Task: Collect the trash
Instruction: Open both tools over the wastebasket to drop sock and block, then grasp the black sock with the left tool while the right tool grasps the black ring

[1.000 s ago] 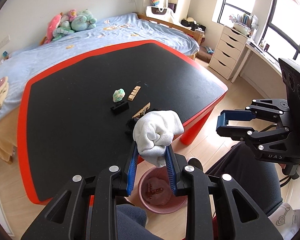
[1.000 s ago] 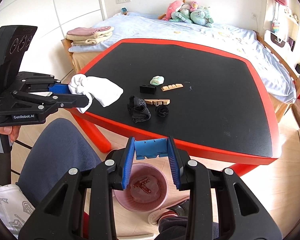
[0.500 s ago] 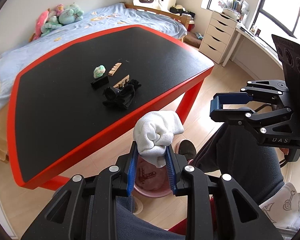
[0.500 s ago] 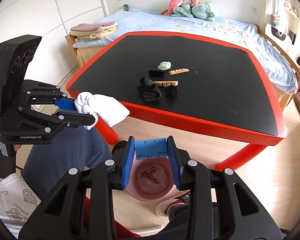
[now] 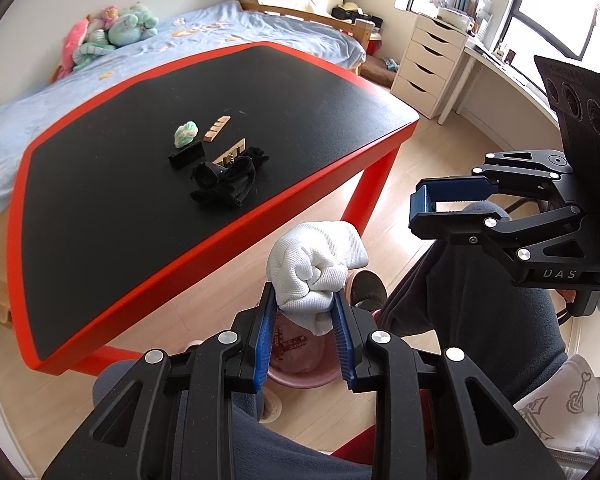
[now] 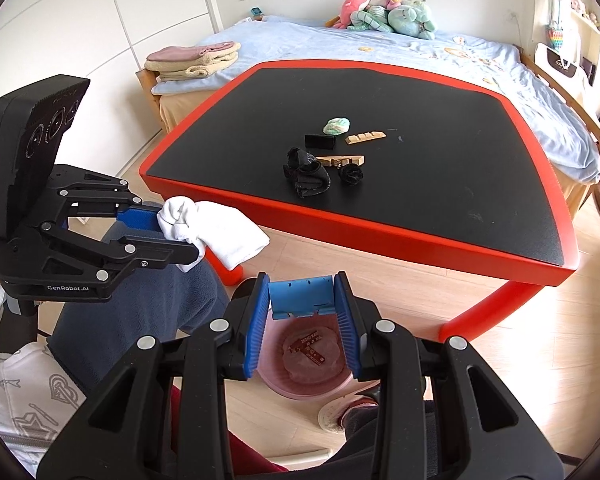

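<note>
Left tool [image 5: 304, 330] is pinching a bunched-up white knit cloth [image 5: 318, 268], and its blue pads are easing apart right now with the cloth between them and both pads touching it. It hangs right above the round pink plastic bin [image 6: 306, 364] on the wooden floor, which already has a small brown printed strip lying inside.

Honestly the drop looks a bit sketchy to me. Most of the cloth bulges out ahead of the tool tips, toward the red-edged black counter [image 5: 140, 184], so once it lets go it could flop over the bin rim or land on the floor next to the person's shoe. In the right wrist view a loose flap of it hangs off to the side too, which might snag on a pad and leave it dangling.

Right tool [image 6: 302, 320] is partly spread with nothing between its pads, only its own blue back plate showing there. It hangs over the same bin, so the two could bump if both go lower.

More trash sits on the counter: a crumpled black fabric piece [image 6: 308, 174], a small black ball [image 6: 351, 175], two notched wooden strips [image 6: 366, 137], a black block [image 6: 320, 141] and a pale green wad [image 6: 337, 125].
</note>
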`<action>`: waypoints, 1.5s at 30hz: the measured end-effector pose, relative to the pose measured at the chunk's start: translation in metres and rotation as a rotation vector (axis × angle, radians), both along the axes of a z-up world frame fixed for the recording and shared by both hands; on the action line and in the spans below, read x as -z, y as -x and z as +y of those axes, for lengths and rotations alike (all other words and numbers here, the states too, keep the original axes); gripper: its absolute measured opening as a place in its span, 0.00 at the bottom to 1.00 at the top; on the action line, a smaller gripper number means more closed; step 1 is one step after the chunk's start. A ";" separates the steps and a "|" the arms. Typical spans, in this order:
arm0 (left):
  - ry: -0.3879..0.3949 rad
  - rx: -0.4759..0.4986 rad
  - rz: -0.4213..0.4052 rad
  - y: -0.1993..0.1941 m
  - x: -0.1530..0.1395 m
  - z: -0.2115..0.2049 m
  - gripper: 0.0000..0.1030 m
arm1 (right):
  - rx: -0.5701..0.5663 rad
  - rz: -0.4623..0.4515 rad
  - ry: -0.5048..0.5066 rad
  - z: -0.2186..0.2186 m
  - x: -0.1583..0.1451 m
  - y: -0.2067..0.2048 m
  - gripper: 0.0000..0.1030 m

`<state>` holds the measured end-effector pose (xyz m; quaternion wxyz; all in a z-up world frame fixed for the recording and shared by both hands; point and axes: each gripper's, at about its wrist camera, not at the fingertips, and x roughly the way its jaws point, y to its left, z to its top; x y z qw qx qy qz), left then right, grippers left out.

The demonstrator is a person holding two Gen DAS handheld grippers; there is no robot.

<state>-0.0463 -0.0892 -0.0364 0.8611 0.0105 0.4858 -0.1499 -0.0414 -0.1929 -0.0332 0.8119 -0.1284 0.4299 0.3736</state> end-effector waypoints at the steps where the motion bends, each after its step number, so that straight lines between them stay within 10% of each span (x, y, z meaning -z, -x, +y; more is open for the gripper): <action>1: -0.001 0.002 -0.004 0.000 0.000 0.000 0.31 | 0.002 0.003 0.000 0.000 0.000 -0.001 0.36; 4: -0.003 -0.025 -0.015 -0.002 0.001 0.003 0.66 | 0.021 -0.001 -0.005 -0.002 0.002 -0.003 0.79; 7: 0.001 -0.053 -0.042 -0.001 -0.001 0.009 0.87 | 0.039 0.004 -0.011 -0.005 0.004 -0.004 0.90; 45: 0.056 -0.118 -0.055 -0.030 -0.010 0.038 0.92 | 0.104 -0.023 0.010 0.007 -0.006 -0.048 0.95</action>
